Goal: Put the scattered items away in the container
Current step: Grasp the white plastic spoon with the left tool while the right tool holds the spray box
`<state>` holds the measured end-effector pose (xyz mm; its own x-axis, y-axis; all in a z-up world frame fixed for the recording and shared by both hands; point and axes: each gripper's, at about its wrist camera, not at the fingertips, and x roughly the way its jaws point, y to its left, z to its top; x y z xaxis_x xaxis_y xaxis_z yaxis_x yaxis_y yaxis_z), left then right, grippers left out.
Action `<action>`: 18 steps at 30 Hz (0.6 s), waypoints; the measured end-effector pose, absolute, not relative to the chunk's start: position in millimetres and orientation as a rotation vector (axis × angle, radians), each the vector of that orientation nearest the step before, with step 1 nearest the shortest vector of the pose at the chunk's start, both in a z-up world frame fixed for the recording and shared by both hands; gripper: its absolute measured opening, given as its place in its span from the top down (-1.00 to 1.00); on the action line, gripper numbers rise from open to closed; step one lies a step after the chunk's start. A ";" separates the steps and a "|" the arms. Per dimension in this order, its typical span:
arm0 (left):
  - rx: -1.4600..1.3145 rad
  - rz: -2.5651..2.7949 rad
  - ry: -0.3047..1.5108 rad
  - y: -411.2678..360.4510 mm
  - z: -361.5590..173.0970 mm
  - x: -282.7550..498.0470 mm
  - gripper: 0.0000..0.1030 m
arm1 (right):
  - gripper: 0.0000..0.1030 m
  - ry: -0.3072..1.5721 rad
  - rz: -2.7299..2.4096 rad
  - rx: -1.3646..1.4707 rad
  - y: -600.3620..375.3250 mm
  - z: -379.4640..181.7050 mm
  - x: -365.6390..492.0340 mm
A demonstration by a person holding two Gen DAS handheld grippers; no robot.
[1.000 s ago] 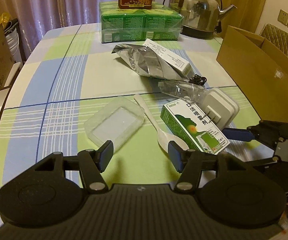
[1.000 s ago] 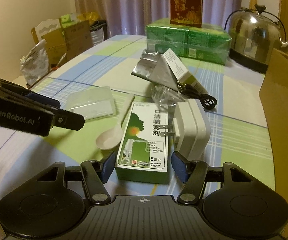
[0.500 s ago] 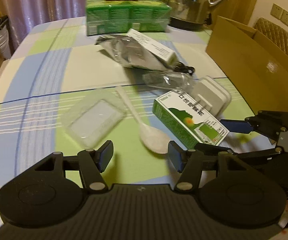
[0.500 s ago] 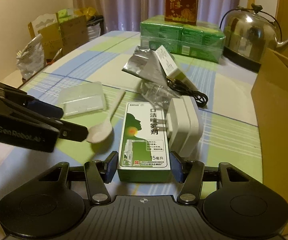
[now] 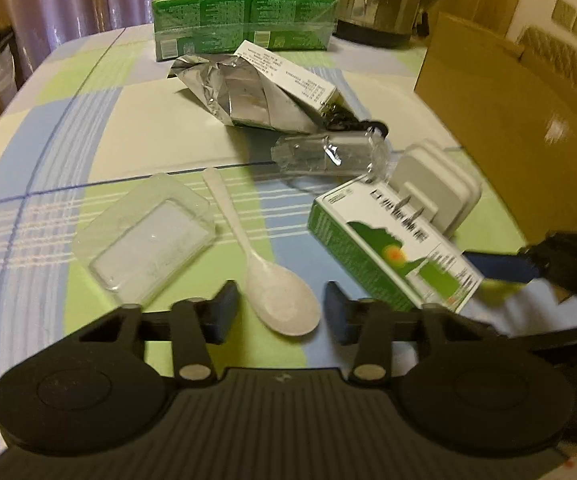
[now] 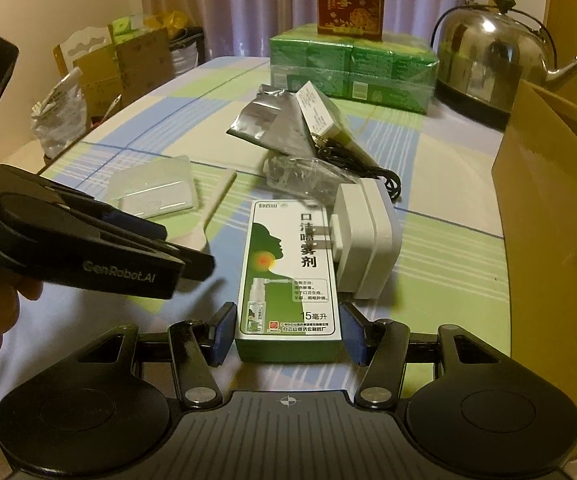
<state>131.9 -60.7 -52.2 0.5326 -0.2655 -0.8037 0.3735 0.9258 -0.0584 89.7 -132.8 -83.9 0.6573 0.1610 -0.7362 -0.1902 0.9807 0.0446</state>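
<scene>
I straddle the spray box [image 6: 288,276] with my right gripper [image 6: 288,334], fingers spread, its long axis running toward 12 o'clock. My left gripper [image 5: 278,312], fingers also apart, frames the spoon [image 5: 266,276] bowl.

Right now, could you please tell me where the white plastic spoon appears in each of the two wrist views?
Left wrist view: the spoon lies at lower centre, its bowl between the open left gripper's fingers.
Right wrist view: the spoon is left of centre; the left gripper hides its bowl.
Shared landmark: the green box, right of the spoon.
</scene>
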 end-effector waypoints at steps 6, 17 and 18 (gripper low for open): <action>0.185 -0.369 0.942 -54.0 -51.4 118.8 0.73 | -0.01 0.839 0.203 -0.006 -136.6 -81.0 83.6; 0.174 -0.399 0.913 -49.8 -39.3 73.1 0.70 | -0.01 0.852 0.191 0.017 -138.2 -75.3 55.5; 0.158 -0.393 0.907 -49.8 -38.6 74.9 0.66 | -0.01 0.849 0.188 0.017 -137.9 -75.1 54.5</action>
